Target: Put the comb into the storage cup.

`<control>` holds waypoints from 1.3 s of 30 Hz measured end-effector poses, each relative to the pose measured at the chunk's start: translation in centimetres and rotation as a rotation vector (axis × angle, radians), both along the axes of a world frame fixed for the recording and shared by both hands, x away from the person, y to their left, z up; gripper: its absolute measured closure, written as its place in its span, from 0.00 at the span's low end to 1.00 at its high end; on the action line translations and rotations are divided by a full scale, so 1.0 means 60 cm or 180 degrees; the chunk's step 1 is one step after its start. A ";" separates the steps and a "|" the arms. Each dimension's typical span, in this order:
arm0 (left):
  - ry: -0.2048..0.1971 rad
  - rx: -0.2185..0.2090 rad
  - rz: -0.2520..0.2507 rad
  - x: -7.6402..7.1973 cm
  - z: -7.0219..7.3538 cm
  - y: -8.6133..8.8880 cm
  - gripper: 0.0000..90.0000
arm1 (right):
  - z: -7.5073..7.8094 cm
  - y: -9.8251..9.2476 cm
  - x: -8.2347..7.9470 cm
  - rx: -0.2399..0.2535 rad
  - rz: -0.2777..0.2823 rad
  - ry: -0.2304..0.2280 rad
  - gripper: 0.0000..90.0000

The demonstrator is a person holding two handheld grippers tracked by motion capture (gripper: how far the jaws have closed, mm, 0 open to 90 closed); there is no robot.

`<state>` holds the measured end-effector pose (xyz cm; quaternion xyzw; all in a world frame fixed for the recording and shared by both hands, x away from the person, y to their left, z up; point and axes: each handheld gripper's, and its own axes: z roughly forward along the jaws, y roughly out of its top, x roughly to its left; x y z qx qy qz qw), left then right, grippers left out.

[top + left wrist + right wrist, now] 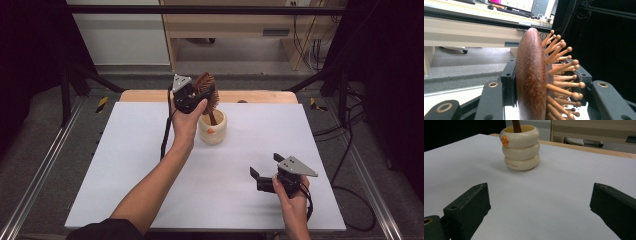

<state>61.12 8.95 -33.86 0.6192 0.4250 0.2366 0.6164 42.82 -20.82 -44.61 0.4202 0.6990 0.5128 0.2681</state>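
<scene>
The left gripper is raised over the far middle of the table, a little short of its far edge, and its jaws are clamped on the head of a wooden hairbrush. In the left gripper view the brush head stands on edge between the two black jaws, its smooth reddish-brown back turned toward one jaw and its round-tipped wooden pins bristling toward the other; the pads press on both sides, so the grip is closed as far as the brush allows. From the high view the brush handle slants down from the head into a cream-coloured cup that stands on the white surface just beside the left hand, toward the far edge and about midway between the left and right edges. The cup has the shape of three stacked rings, carries a small orange mark near its rim, and shows the dark handle rising out of its mouth. The right gripper is held low over the near right part of the table, well apart from the cup, pointing toward the cup across the bare surface. Its jaws stand wide open with nothing between them, as the right gripper view shows the white top running clear between the two black tips.
</scene>
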 end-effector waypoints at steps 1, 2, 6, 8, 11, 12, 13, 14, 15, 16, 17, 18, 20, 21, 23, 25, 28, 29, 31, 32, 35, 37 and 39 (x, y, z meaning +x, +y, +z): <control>0.0002 0.0005 -0.0003 0.000 0.000 0.000 0.56 | 0.000 0.000 0.000 -0.0001 0.0000 0.0001 0.04; 0.0003 0.0001 -0.0001 0.000 -0.001 0.000 0.56 | 0.000 0.000 0.000 -0.0007 0.0006 0.0000 0.04; 0.0010 -0.0005 -0.0001 0.001 -0.002 0.001 0.56 | 0.000 0.000 0.000 -0.0008 0.0007 0.0001 0.04; 0.0017 -0.0023 0.0006 0.001 -0.003 0.001 0.56 | 0.000 0.000 0.000 -0.0009 0.0007 0.0001 0.04; 0.0022 -0.0023 0.0004 0.001 -0.004 0.001 0.56 | 0.000 0.000 0.000 -0.0009 0.0008 0.0000 0.04; 0.0024 -0.0023 0.0005 0.001 -0.004 0.001 0.56 | 0.000 0.000 0.000 -0.0003 0.0005 0.0003 0.04; 0.0028 -0.0026 0.0004 0.001 -0.005 0.001 0.56 | 0.000 0.000 0.000 -0.0010 0.0007 0.0001 0.04; 0.0032 -0.0036 0.0005 0.001 -0.005 0.001 0.56 | 0.000 0.000 0.000 -0.0008 0.0007 0.0002 0.04; 0.0033 -0.0040 0.0006 0.002 -0.006 0.001 0.56 | 0.000 0.000 0.000 -0.0012 0.0008 -0.0001 0.04; 0.0036 -0.0044 0.0005 0.002 -0.006 0.001 0.56 | 0.000 0.000 0.000 -0.0004 0.0005 0.0001 0.04; 0.0042 -0.0051 0.0004 0.002 -0.007 0.001 0.56 | 0.000 0.000 0.000 -0.0009 0.0007 0.0002 0.04; 0.0055 -0.0081 0.0003 0.002 -0.008 0.002 0.56 | 0.000 0.000 0.000 -0.0010 0.0006 0.0002 0.04; 0.0088 -0.0145 0.0001 0.003 -0.010 0.003 0.56 | 0.000 0.000 0.000 -0.0003 0.0004 0.0007 0.04; 0.0097 -0.0157 0.0005 0.003 -0.010 0.004 0.56 | 0.000 0.001 0.000 0.0000 0.0006 0.0009 0.04; 0.0096 -0.0164 0.0013 0.003 -0.011 0.004 0.56 | 0.000 0.001 0.000 -0.0005 0.0003 0.0005 0.04; 0.0110 -0.0180 0.0010 0.004 -0.012 0.005 0.56 | 0.000 0.001 0.000 -0.0004 0.0004 0.0007 0.04; 0.0119 -0.0190 0.0010 0.004 -0.014 0.005 0.56 | -0.001 0.001 0.000 -0.0005 0.0004 0.0009 0.04; 0.0119 -0.0198 0.0012 0.004 -0.014 0.005 0.56 | -0.001 0.001 0.000 -0.0003 0.0004 0.0006 0.04; 0.0127 -0.0205 0.0008 0.005 -0.014 0.005 0.56 | -0.001 0.001 0.000 -0.0005 0.0002 0.0005 0.04; 0.0128 -0.0206 0.0008 0.005 -0.015 0.005 0.56 | -0.001 0.001 0.000 -0.0007 0.0005 0.0009 0.04; 0.0128 -0.0208 0.0011 0.005 -0.015 0.005 0.56 | -0.001 0.001 0.000 -0.0005 0.0002 0.0008 0.04; 0.0130 -0.0214 0.0015 0.006 -0.016 0.005 0.56 | -0.001 0.001 0.000 -0.0004 0.0005 0.0006 0.04; 0.0134 -0.0214 0.0015 0.006 -0.017 0.005 0.56 | -0.001 0.001 0.000 -0.0005 0.0006 0.0008 0.04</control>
